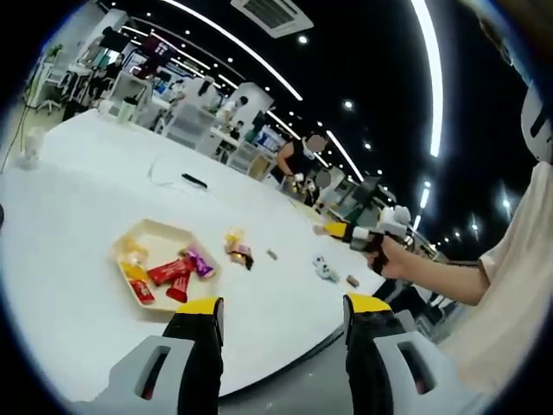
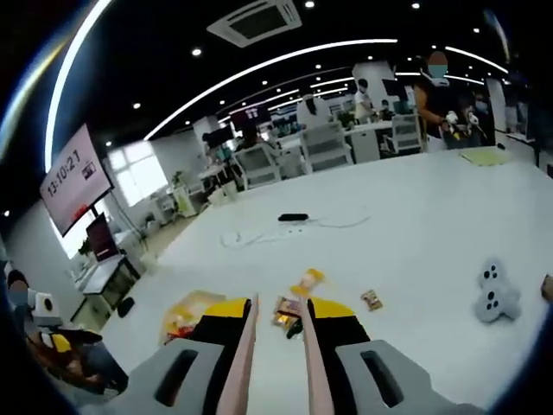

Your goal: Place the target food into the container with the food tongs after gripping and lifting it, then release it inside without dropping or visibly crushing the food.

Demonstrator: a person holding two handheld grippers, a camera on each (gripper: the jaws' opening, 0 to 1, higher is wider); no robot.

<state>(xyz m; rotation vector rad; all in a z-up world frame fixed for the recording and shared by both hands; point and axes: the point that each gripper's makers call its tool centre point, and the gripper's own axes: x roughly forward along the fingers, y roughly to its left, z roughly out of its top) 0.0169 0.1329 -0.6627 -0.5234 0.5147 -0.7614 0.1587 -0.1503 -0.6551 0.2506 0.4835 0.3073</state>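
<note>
Snack [image 2: 308,281] on table [image 2: 415,225] just past tong tips | tray [image 1: 155,238] well left | right gripper [image 2: 278,318] squeezing tongs [image 2: 238,363] nearly closed; left gripper [image 1: 281,311] wide, empty | risk: overgrip crushes wrapper, slips during carry

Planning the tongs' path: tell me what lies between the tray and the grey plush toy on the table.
In the left gripper view, between the tray and the grey plush toy lie a small pile of wrapped snacks and one small brown piece.

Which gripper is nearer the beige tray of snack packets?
Left, probably. The left gripper sits open just short of the beige tray; the right gripper, holding pink food tongs, is off beyond the loose packets.
</note>
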